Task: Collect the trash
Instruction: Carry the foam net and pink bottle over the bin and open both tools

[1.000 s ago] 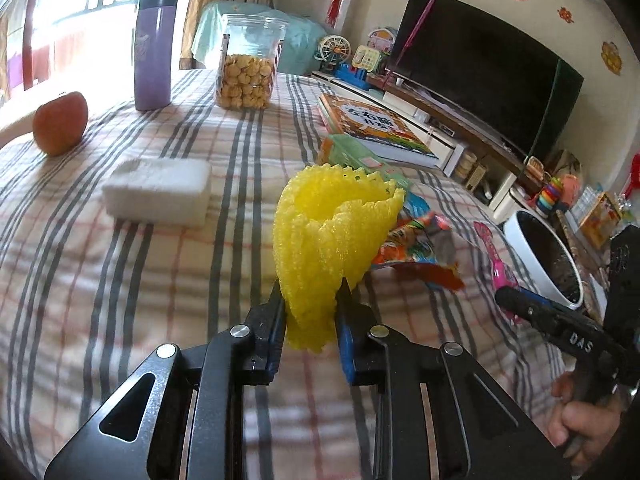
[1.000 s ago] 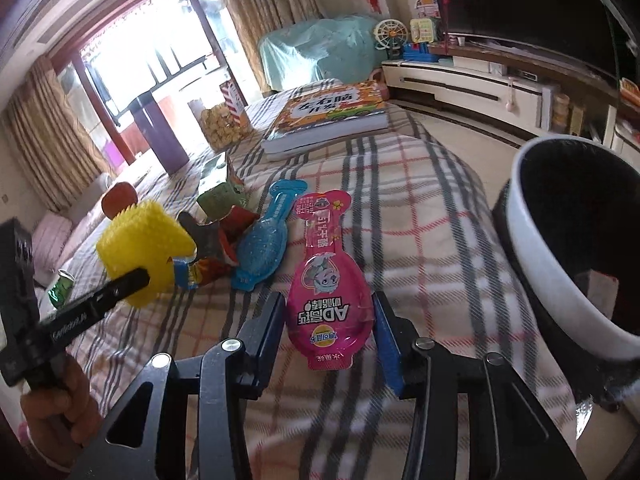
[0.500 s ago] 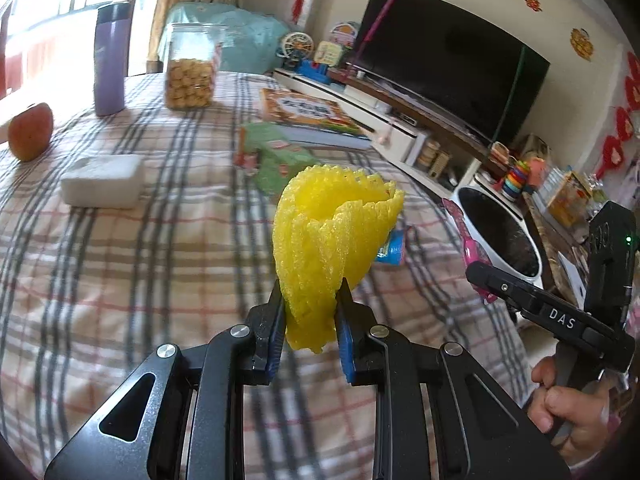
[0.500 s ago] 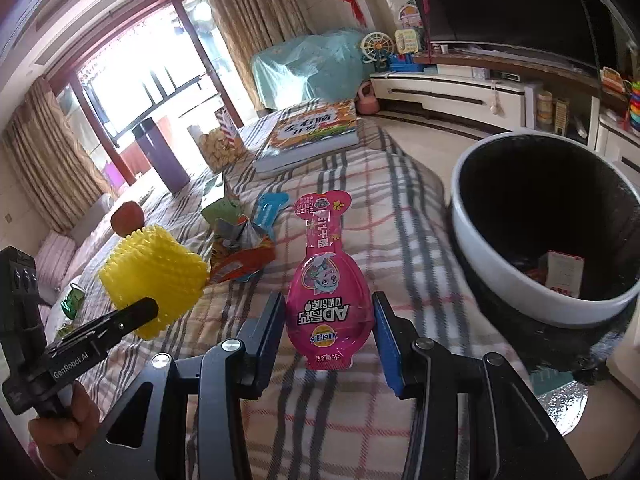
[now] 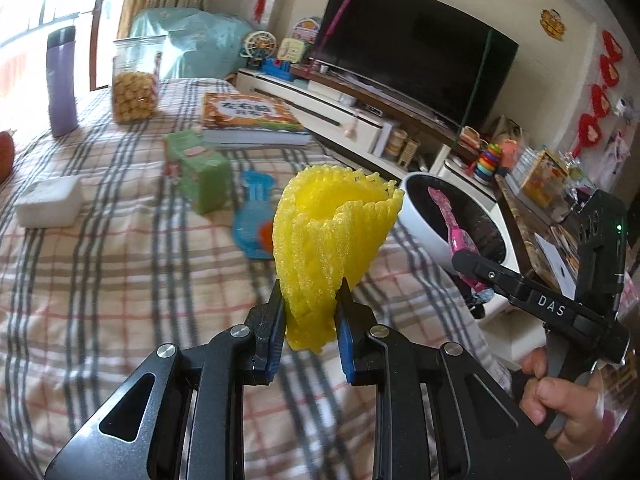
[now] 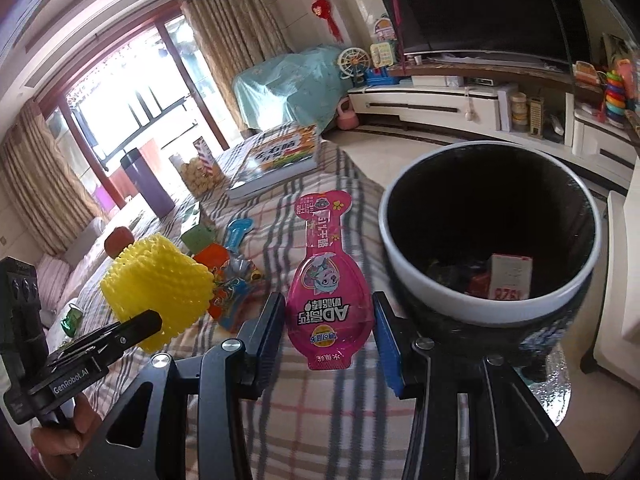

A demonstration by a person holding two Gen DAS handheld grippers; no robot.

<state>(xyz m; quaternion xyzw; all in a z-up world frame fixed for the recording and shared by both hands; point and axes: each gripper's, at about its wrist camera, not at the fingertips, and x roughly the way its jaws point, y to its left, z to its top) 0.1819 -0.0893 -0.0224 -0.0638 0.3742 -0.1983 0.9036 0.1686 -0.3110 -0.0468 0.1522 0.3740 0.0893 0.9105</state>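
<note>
My left gripper is shut on a yellow foam fruit net and holds it above the checked tablecloth. My right gripper is shut on a pink snack wrapper and holds it just left of the white-rimmed black trash bin. The bin holds some trash, including a white box. In the left wrist view the pink wrapper hangs in front of the bin, with the right gripper behind it. More trash lies on the table: a blue wrapper, an orange wrapper and a green box.
On the table stand a book, a cookie jar, a purple flask and a white sponge block. A TV and a white cabinet lie beyond the table's edge. The bin stands off the table's right side.
Both grippers have moved right towards the bin with their loads still held. The bin is now much closer and larger in both views.
</note>
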